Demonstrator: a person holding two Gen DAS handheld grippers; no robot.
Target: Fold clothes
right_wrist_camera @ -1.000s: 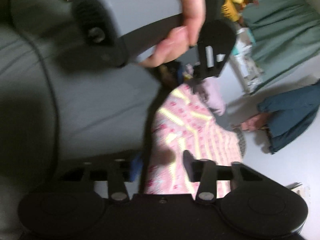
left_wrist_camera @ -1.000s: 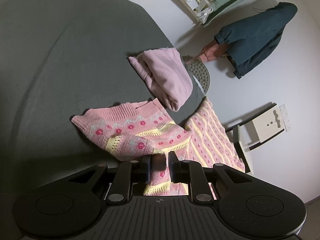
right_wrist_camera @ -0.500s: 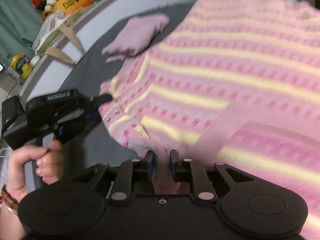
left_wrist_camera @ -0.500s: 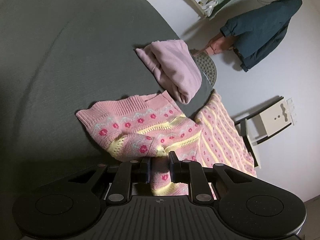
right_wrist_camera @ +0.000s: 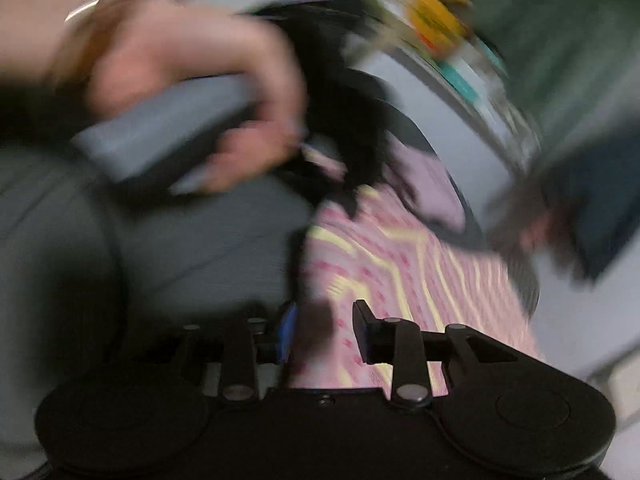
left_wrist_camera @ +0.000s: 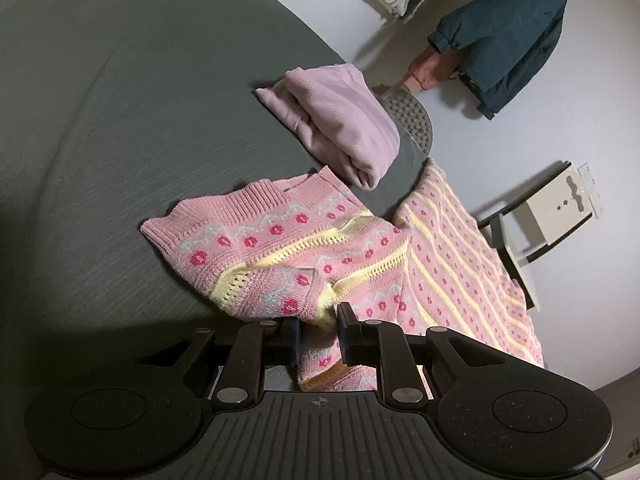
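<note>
Pink sweater [left_wrist_camera: 304, 240] chunky patterned knit; lilac garment [left_wrist_camera: 344, 120] fine-ribbed; grey cover [left_wrist_camera: 120, 120] matt cloth.

Left gripper [left_wrist_camera: 318, 334]: black body, ribbed top plate, two round side discs, linkage arms with silver pivot screws, small crosshair mark at centre. Right gripper [right_wrist_camera: 322, 330]: same black build, blue pad on one finger [right_wrist_camera: 287, 330]. Hand [right_wrist_camera: 192, 80] on a grey handle; blurred, possibly a bracelet at the wrist.

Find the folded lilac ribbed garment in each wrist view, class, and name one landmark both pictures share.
Left wrist: folded lilac ribbed garment lies right of centre on the dark grey surface.
Right wrist: blurred, right of centre.
Shared landmark: the pink knitted sweater with yellow stripes.
</note>
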